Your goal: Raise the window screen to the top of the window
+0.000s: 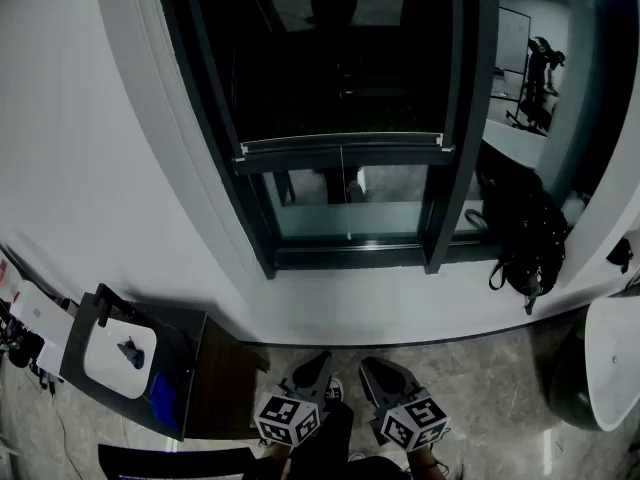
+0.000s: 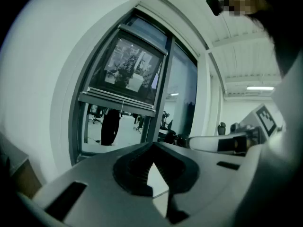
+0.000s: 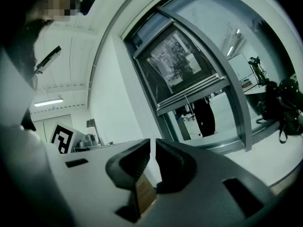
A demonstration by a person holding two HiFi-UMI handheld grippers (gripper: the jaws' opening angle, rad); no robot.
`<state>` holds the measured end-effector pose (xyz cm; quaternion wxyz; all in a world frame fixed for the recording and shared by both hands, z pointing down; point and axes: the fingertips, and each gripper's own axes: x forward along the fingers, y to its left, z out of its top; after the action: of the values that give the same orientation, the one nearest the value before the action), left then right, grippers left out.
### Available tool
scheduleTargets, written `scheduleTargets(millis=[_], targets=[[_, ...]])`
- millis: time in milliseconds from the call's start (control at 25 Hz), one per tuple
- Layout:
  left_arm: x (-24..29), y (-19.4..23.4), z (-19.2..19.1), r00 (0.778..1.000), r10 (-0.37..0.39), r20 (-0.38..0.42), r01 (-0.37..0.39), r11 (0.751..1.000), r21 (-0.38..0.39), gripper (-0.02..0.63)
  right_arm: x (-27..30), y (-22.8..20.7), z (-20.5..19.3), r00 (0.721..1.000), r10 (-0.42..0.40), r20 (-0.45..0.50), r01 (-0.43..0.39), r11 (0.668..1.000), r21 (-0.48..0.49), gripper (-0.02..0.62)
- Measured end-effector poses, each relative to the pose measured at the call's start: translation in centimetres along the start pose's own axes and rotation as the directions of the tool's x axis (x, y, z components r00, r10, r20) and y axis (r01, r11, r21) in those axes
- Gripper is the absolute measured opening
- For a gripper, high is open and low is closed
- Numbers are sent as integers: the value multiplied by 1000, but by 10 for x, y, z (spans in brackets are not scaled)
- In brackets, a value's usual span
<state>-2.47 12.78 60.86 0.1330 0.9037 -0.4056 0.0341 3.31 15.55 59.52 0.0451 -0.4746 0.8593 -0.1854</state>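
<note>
Barely started tbh; left gripper [image 1: 318, 360] pinched shut on nothing, right gripper [image 1: 378, 366] all but closed, just a sliver, empty too; window screen [image 1: 340, 78] sits well ahead of and above the fingertips, its bottom bar [image 1: 340, 148] partway up the window [image 1: 449, 168]; the grabbing and the lift are still to do

floor [image 1: 470, 368] open below window [image 1: 345, 88], backpack [image 1: 522, 230] at right
</note>
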Motion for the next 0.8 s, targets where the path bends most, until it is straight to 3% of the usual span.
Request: scheduleTargets(millis=[200, 560, 800], targets=[[53, 53, 20, 1000, -10, 6, 10, 1000, 1, 2, 64, -40, 20, 1000, -25, 2, 25, 999, -28, 37], [169, 153, 89, 997, -72, 17, 71, 997, 33, 2, 199, -90, 84, 999, -38, 35, 40, 998, -58, 31], [214, 191, 98, 994, -112, 3, 112, 994, 19, 2, 235, -125, 94, 994, -110, 25, 111, 993, -42, 29]])
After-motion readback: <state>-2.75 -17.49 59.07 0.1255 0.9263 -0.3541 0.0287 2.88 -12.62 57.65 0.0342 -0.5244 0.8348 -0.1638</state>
